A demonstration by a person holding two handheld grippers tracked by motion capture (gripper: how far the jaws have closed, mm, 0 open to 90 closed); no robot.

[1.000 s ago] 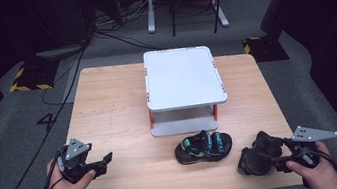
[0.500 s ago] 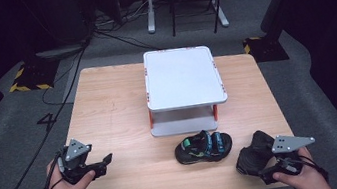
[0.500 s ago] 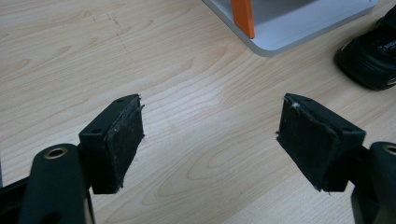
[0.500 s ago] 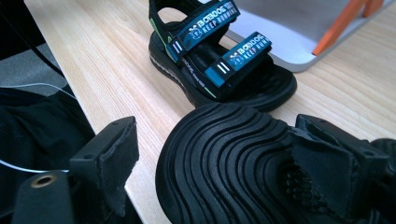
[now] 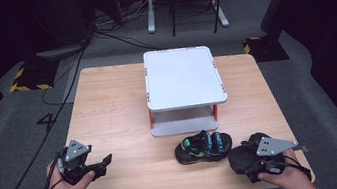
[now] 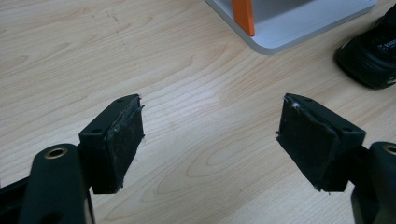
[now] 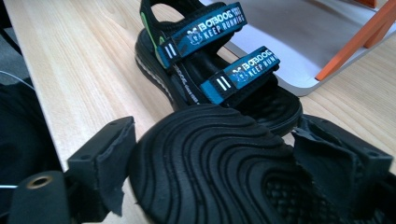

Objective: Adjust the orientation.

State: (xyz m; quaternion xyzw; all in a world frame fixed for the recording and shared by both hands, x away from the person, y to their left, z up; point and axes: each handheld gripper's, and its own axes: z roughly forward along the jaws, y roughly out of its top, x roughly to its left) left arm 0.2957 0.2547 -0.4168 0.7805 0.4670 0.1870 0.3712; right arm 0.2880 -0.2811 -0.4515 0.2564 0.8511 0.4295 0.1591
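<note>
We saw right gripper [image 7: 210,182] drop lower, jaws just opening around overturned sandal [image 7: 210,154], likely releasing it beside upright sandal [image 7: 210,60]. Left gripper [image 6: 210,140] open, empty.

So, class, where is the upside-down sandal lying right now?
In the high view the upside-down sandal lies sole up near the table's front right corner, between the right gripper's jaws, just right of the upright sandal.

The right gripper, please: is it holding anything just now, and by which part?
The overturned sandal lies sole-up between the right gripper, whose jaws flank the sole's sides and have just been opening; whether the pads still press cannot be told.
</note>
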